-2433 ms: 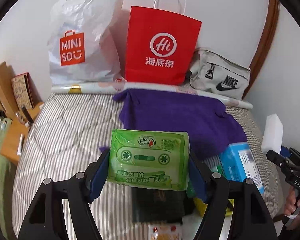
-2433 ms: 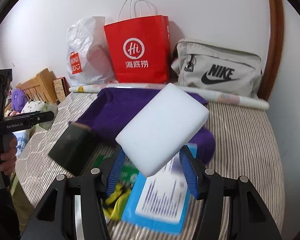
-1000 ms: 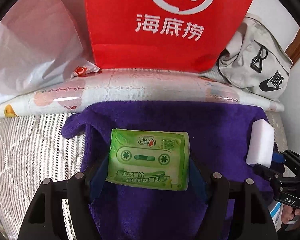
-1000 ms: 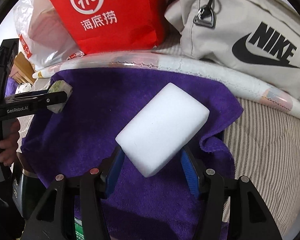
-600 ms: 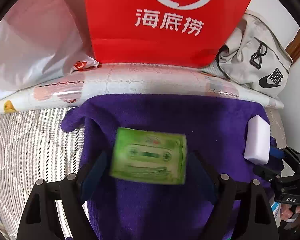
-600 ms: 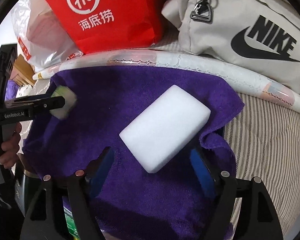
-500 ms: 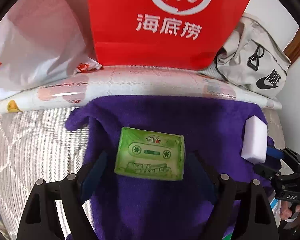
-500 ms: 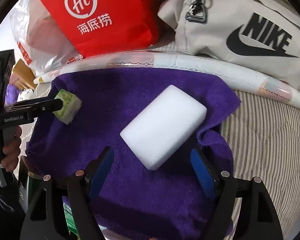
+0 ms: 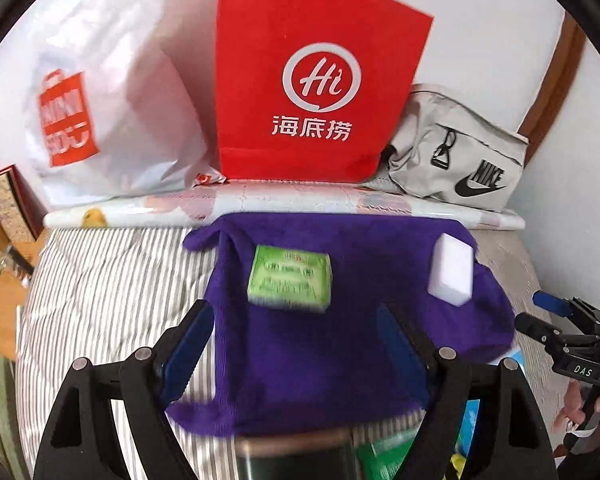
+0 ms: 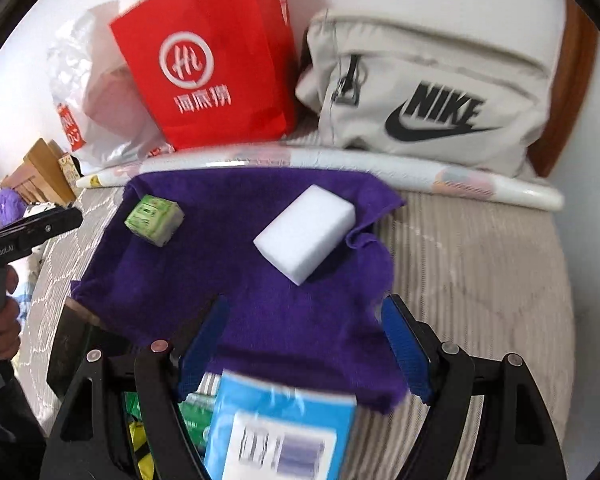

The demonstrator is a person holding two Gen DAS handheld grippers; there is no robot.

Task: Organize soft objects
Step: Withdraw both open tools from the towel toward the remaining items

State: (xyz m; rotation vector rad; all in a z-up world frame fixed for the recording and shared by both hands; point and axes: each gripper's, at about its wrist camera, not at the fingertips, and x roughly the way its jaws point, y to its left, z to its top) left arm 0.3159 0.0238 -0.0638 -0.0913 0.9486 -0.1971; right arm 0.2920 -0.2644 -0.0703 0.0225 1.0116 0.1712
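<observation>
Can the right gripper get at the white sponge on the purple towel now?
Probably yes: the right gripper is open and empty, and the white sponge lies uncovered on the purple towel ahead, nothing between.

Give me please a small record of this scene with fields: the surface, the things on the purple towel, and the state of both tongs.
surface: striped bed cover
towel: purple towel, spread flat
on towel: green tissue pack; white sponge, lying apart
left tongs: open, empty
right tongs: open, empty
behind: red paper bag, grey Nike bag
</observation>
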